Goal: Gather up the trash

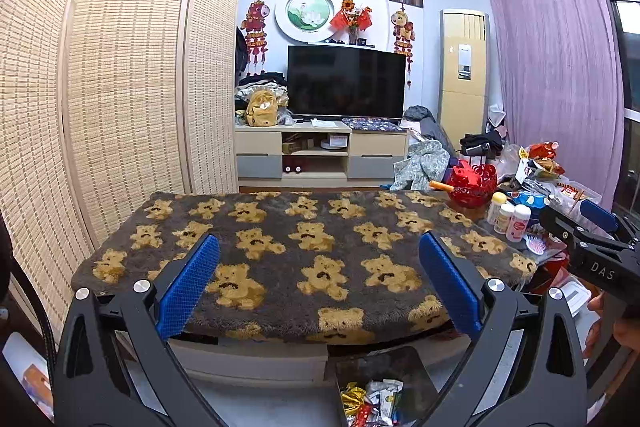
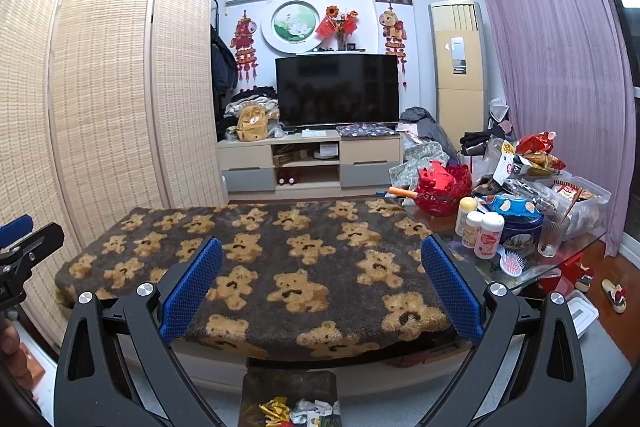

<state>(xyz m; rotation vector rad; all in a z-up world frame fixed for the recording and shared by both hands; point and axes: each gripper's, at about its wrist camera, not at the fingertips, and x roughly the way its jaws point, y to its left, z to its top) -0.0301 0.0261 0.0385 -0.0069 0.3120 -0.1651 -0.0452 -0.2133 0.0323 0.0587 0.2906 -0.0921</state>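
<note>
A dark bin (image 1: 380,367) stands on the floor below the table's front edge, with crumpled wrappers (image 1: 374,403) inside. It also shows in the right wrist view (image 2: 288,387) with wrappers (image 2: 296,411). My left gripper (image 1: 320,283) is open and empty, held above the bear-print cloth (image 1: 300,259). My right gripper (image 2: 320,283) is open and empty above the same cloth (image 2: 260,267). The right gripper's body shows at the right edge of the left wrist view (image 1: 588,247). The left gripper's body shows at the left edge of the right wrist view (image 2: 24,247).
Clutter fills the table's right end: a red basket (image 2: 444,191), white bottles (image 2: 480,231), a blue tin (image 2: 520,231), a glass (image 2: 552,231), snack bags (image 2: 532,155), a hairbrush (image 2: 512,263). A woven screen (image 1: 120,87) stands left. A TV (image 1: 346,83) and cabinet stand behind.
</note>
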